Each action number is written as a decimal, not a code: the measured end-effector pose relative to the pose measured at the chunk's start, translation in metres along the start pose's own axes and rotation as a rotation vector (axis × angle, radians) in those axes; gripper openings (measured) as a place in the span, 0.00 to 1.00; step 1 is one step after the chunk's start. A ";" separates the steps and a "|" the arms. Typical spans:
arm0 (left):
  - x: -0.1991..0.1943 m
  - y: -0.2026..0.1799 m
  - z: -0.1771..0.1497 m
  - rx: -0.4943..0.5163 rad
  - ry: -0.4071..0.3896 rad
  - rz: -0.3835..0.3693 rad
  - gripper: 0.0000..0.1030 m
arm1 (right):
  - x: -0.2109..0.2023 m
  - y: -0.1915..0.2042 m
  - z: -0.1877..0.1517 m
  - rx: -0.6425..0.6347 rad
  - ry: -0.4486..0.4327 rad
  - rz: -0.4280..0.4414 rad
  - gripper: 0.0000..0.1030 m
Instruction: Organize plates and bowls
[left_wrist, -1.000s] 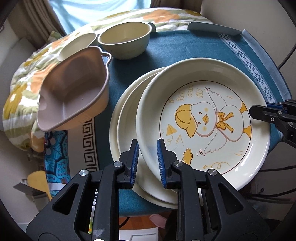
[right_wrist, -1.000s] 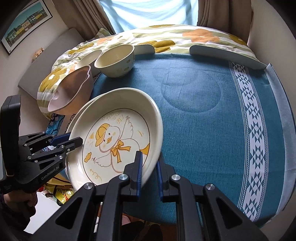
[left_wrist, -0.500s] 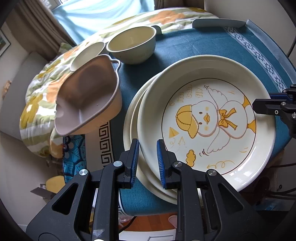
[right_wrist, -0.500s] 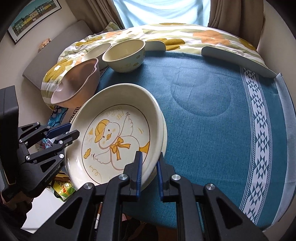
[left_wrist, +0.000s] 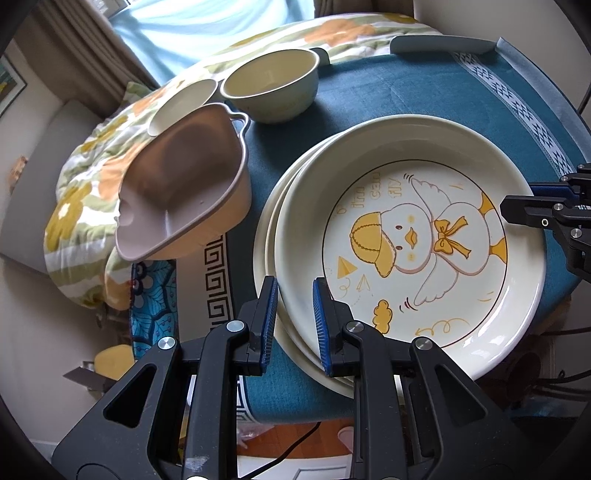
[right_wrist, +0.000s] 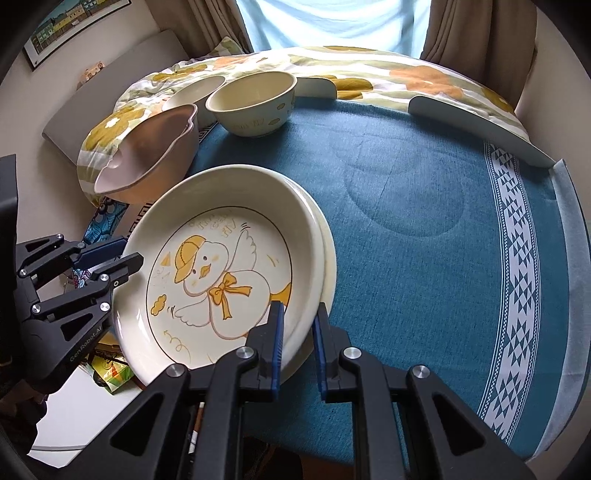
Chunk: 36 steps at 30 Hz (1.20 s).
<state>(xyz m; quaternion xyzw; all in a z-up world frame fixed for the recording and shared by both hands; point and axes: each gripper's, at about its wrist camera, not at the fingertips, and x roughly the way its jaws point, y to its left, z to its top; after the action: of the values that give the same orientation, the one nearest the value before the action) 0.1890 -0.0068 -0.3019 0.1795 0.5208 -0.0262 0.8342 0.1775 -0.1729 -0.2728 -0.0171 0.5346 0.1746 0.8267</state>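
A cream plate with a yellow duck drawing lies on top of a plain cream plate at the near left edge of the blue-clothed table. My left gripper has its jaws around the duck plate's near rim, with a visible gap to the pads. My right gripper straddles the opposite rim of the duck plate in the same way, also with a gap. A pink-brown handled bowl and a cream bowl stand behind the plates.
A small cream dish sits beside the cream bowl on a floral quilt. A white curved guard edges the table's far side. The floor with clutter lies below the table's left edge.
The duck plate has come down onto the plain plate and now lies flat on it. Both grippers' jaws have widened slightly around its rim.
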 end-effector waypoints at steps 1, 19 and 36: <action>0.000 0.000 0.000 -0.001 0.001 0.002 0.17 | 0.000 0.000 0.000 -0.003 -0.001 -0.002 0.13; -0.001 -0.001 -0.001 -0.011 0.011 0.027 0.17 | 0.001 0.011 -0.002 -0.066 -0.013 -0.080 0.14; -0.035 0.010 0.005 -0.112 -0.009 -0.004 0.17 | -0.032 -0.017 0.002 0.018 -0.071 0.035 0.14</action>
<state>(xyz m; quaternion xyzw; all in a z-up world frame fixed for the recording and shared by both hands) 0.1796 -0.0037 -0.2665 0.1315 0.5181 0.0004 0.8452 0.1727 -0.1968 -0.2460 0.0058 0.5065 0.1846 0.8422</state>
